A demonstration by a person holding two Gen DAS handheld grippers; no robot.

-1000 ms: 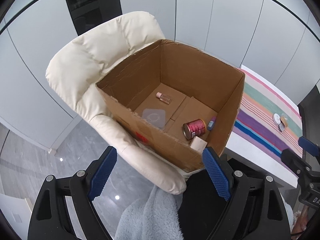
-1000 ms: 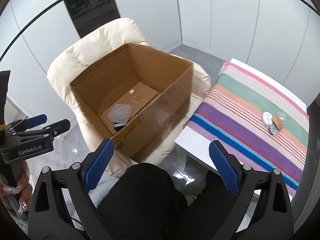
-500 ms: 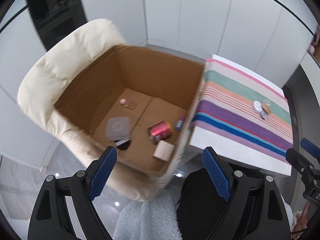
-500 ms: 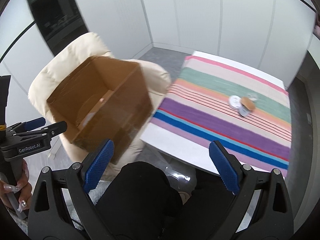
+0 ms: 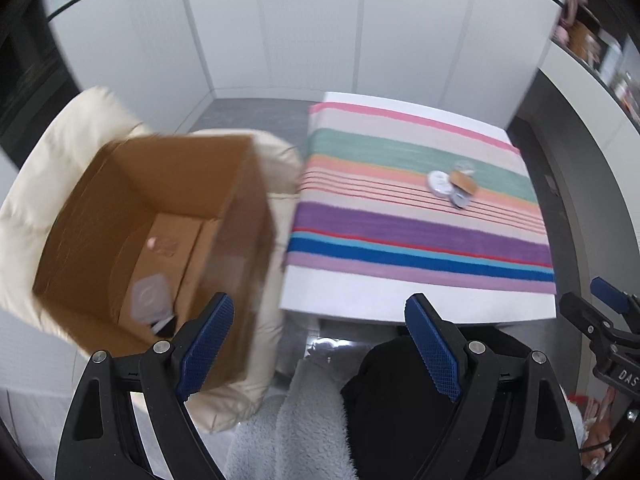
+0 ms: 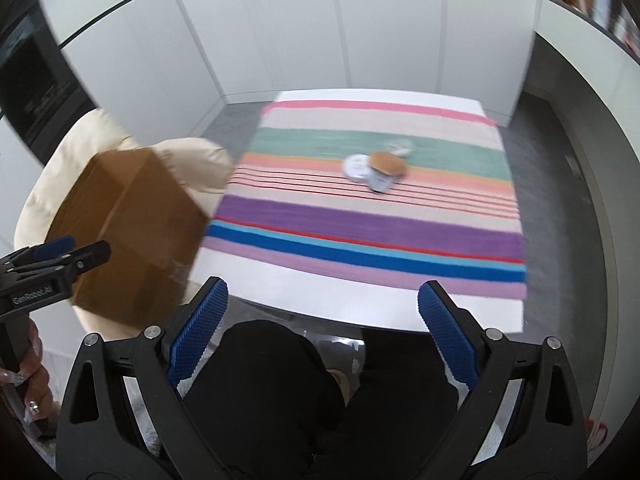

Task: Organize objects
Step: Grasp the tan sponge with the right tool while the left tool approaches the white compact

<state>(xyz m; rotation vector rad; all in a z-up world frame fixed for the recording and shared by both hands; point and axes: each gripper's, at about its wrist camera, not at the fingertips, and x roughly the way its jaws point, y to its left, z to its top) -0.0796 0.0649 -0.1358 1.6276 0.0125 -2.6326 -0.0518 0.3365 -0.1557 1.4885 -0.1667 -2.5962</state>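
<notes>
The left tongs (image 5: pixel 320 344) and the right tongs (image 6: pixel 320 330) both hang with their blue pads spread wide and nothing between them, above the person's dark-clad lap and short of the near white edge of the desk (image 6: pixel 360 300). A striped cloth (image 6: pixel 372 216) covers most of the desk top, leaving a bare white band along the near edge and a thinner one along the far edge; most of the cloth lies bare on all sides of the small objects. To the left, just beside the desk's left edge, a cardboard box (image 5: pixel 160 220) stands open-topped on a cream padded chair (image 5: pixel 48 184), its near wall rising right in front of the left tongs. On the cloth, toward the far right on the green and peach stripes, sits a tight cluster of small objects (image 6: pixel 376 170), touching one another: one white round disc, one tan round piece lying partly over a dark-sided little jar, and one clear item behind them, blurred; four at most can be counted. Inside the box one clear squarish lid or container (image 5: pixel 150 300) and one small pinkish bottle (image 5: pixel 160 245) show on the floor; the rest is hidden by the wall.
</notes>
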